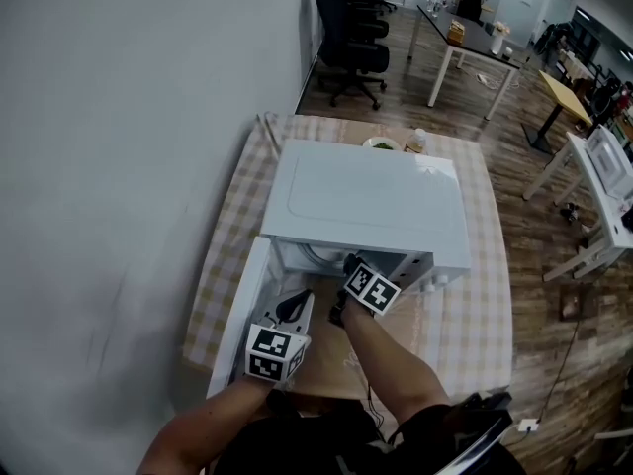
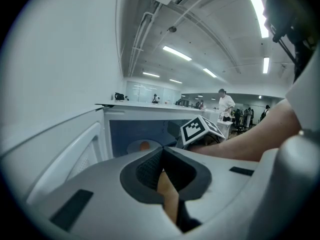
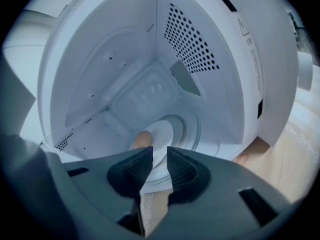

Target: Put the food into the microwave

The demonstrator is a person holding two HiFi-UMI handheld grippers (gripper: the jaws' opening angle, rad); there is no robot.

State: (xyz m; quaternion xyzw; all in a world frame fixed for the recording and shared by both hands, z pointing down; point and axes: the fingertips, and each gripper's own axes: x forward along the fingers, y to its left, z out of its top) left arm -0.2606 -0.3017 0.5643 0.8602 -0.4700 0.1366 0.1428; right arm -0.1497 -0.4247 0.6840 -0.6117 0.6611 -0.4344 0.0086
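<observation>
At lower left of the head view, the left gripper (image 1: 295, 308) hovers beside the open door (image 1: 240, 300). Its jaws are closed tip to tip, with nothing between them. At centre, the white microwave (image 1: 366, 201) stands on a checked table (image 1: 485, 305), and the right gripper (image 1: 347, 264) reaches into its cavity. In the right gripper view its jaws stand a little apart. The near rim of a white plate (image 3: 162, 134) shows in the gap, and neither pad is seen pressing on it. The plate lies on the turntable (image 3: 190, 129) inside the microwave. The food (image 3: 141, 139), a roundish tan piece, sits at the plate's left edge, left of centre in that frame.
</observation>
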